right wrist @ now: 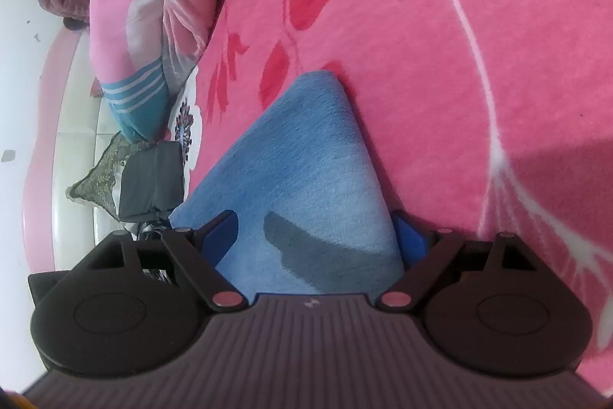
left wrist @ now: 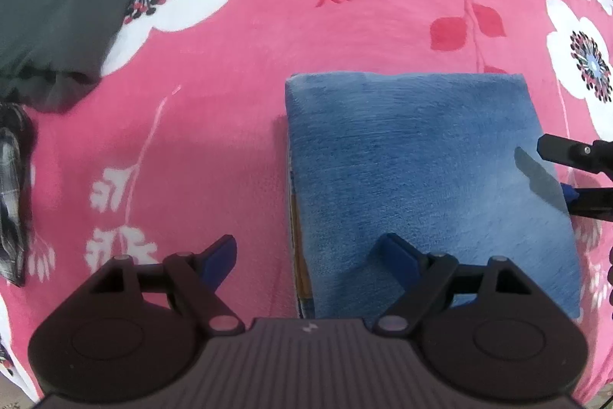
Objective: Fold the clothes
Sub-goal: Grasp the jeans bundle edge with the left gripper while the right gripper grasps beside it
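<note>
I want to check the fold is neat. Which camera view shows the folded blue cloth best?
The left wrist view: it shows the folded blue cloth from above, nearly whole, with straight edges. The right wrist view shows the same cloth slanted, its near part hidden behind the gripper.

no words, numbers or brand names to read anywhere here. the only sign is a small pale emblem, like two little facing wedges, on the ribbed grey gripper housing [left wrist: 308, 328] at bottom centre of the left wrist view, and the same mark on the ribbed housing [right wrist: 308, 304] at bottom centre of the right wrist view. it is too small to make out as letters.
</note>
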### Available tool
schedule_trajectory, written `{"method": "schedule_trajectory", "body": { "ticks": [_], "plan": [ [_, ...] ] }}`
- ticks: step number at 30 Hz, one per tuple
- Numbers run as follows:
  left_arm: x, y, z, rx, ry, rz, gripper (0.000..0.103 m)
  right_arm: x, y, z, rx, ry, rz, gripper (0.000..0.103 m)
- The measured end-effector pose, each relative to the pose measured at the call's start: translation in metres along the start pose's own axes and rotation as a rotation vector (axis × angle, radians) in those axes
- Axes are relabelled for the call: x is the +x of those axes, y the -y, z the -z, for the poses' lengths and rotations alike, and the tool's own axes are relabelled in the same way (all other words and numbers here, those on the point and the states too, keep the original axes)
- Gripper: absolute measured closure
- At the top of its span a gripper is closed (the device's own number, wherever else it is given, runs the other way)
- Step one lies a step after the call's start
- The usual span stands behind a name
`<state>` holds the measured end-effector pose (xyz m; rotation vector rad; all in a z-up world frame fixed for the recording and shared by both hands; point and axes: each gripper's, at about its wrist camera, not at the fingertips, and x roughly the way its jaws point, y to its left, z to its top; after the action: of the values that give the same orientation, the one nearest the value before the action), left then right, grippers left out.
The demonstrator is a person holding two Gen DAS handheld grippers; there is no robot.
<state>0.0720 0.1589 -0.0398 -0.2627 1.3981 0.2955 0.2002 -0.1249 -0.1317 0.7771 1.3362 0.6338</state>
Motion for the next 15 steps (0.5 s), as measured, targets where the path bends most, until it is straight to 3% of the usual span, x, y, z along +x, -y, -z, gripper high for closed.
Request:
{"method": "schedule_trajectory", "body": {
  "ticks": [15],
  "plan": [
    [-0.002, 0.015, 0.002, 0.069, 0.036, -0.065, 0.018, 0.001, -0.001, 0.005, -0.036, 0.017, 0.001, 0.016]
  ]
}}
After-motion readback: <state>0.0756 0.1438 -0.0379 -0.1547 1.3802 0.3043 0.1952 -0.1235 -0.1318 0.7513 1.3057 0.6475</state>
